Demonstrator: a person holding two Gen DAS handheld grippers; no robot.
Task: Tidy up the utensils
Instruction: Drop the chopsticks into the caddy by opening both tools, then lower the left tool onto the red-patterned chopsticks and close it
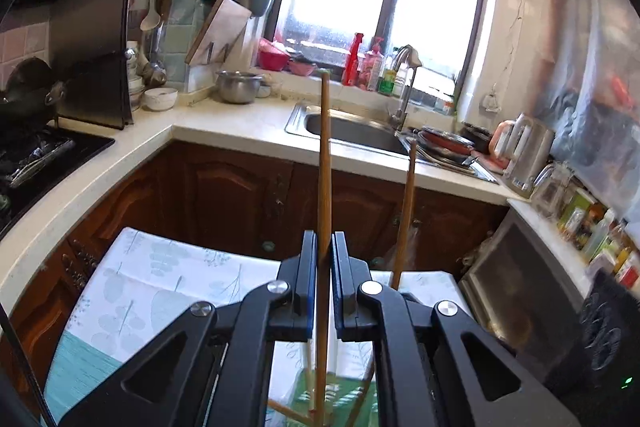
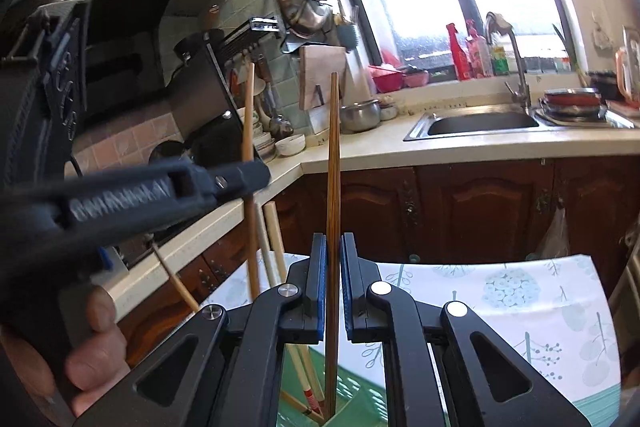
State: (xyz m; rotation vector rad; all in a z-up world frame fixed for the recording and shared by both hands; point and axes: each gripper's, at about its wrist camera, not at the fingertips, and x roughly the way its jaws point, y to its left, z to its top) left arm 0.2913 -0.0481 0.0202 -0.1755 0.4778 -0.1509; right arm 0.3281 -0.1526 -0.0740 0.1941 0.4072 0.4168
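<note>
My left gripper (image 1: 324, 247) is shut on a light brown chopstick (image 1: 324, 155) that stands upright between its blue pads. A second, darker chopstick (image 1: 405, 219) rises just to its right. My right gripper (image 2: 332, 251) is shut on that dark brown chopstick (image 2: 333, 155), also upright. The lower ends of both reach into a green slotted holder (image 1: 340, 399) below the grippers, where several other chopsticks (image 2: 272, 247) lean. The left gripper's body (image 2: 160, 187) and the hand holding it fill the left of the right wrist view.
A table with a leaf-print cloth (image 1: 160, 287) lies under the grippers. Behind it stand brown cabinets and a white L-shaped counter (image 1: 240, 127) with a steel sink (image 1: 352, 131), a stove (image 1: 40, 155) at left, and a kettle (image 1: 528, 155) and jars at right.
</note>
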